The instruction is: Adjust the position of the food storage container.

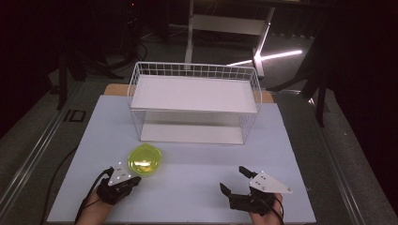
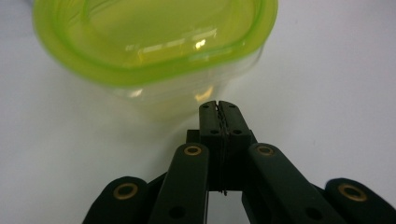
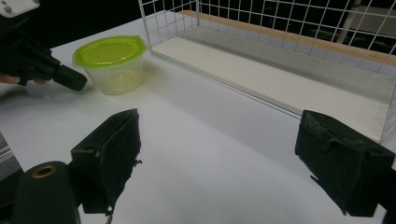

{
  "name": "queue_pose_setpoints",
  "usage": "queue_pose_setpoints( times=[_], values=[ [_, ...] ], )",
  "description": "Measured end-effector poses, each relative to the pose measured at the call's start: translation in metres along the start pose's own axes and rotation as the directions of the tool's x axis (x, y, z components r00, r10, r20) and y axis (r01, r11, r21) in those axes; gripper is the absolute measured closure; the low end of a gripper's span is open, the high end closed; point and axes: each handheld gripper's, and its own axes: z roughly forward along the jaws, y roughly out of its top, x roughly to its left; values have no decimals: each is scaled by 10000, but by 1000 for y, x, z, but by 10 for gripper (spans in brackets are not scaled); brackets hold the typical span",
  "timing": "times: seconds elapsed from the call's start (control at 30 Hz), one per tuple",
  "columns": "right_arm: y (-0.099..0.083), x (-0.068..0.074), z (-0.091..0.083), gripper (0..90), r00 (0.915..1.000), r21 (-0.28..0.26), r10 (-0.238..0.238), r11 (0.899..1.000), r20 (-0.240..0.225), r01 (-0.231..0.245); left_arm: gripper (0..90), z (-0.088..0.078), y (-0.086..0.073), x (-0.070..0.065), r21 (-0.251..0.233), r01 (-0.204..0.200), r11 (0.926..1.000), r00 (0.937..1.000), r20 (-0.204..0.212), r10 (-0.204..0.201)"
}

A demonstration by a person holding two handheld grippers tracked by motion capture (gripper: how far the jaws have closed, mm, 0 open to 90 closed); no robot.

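A clear plastic tub with a yellow-green lid (image 1: 145, 160) stands on the white table, left of centre near the front. My left gripper (image 1: 136, 179) sits just in front of it, jaws pressed together with nothing between them. In the left gripper view the shut tips (image 2: 218, 105) point at the tub's clear wall (image 2: 187, 88), very near it; contact cannot be told. My right gripper (image 1: 233, 178) rests at the front right with its jaws spread wide and empty. The right gripper view shows the tub (image 3: 112, 63) at the upper left and the left gripper (image 3: 77, 80) beside it.
A white wire basket rack (image 1: 195, 104) with two white shelves stands at the back middle of the table. In the right gripper view its lower shelf (image 3: 280, 79) runs across the upper right. Dark floor and a stand lie beyond the table.
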Motion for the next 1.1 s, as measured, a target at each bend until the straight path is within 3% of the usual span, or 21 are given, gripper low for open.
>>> queue_pose_setpoints(
  times=[0.07, 0.1, 0.13, 0.2, 0.23, 0.33, 0.47, 0.67, 0.87, 1.03, 1.1],
  values=[
    [0, 0, 0, 142, 10000, -40, -14, 10000, -2, 14, 900, -5, -3, 8, 47, 127, 9999, 9991, -415, -125],
    [0, 0, 0, 142, 10000, -40, -14, 10000, -2, 14, 900, -5, -3, 8, 47, 127, 9999, 9991, -415, -125],
    [1, 0, 0, 142, 10000, -57, -14, 10000, 3, 14, 900, -6, -3, 18, -44, 393, 9992, 9969, -684, -396],
    [1, 0, 0, 142, 10000, -62, -2, 10000, -1, 2, 900, -7, -2, 23, -58, 466, 9989, 9953, -846, -470],
    [1, 1, -1, 142, 10000, -42, -74, 10000, 14, 74, 900, -5, -1, 32, -133, 616, 9980, 9923, -1067, -627],
    [1, 2, -1, 142, 10000, -38, -88, 10000, -5, 88, 900, -1, 1, 38, -248, 611, 9978, 9916, -1128, -636],
    [1, 0, -1, 142, 10000, -59, -65, 10000, 5, 65, 900, 9, 4, 43, -402, 625, 9972, 9944, -828, -657],
    [0, -1, -1, 143, 10000, 1, 32, 10000, 2, -32, 900, 17, 8, 33, -308, 490, 9983, 9968, -613, -508],
    [0, 1, 1, 144, 10000, 111, -1, 9999, -16, 1, 900, 28, 26, 8, -492, 123, 9987, 9999, 37, -122],
    [0, 0, 1, 144, 10000, 129, 9, 9999, -10, -9, 900, 43, 40, -4, -582, 194, 9981, 9995, 251, -179],
    [0, 0, 1, 143, 10000, 128, -29, 9999, 2, 29, 900, 48, 44, -7, -617, 273, 9977, 9983, 528, -241]
  ],
)
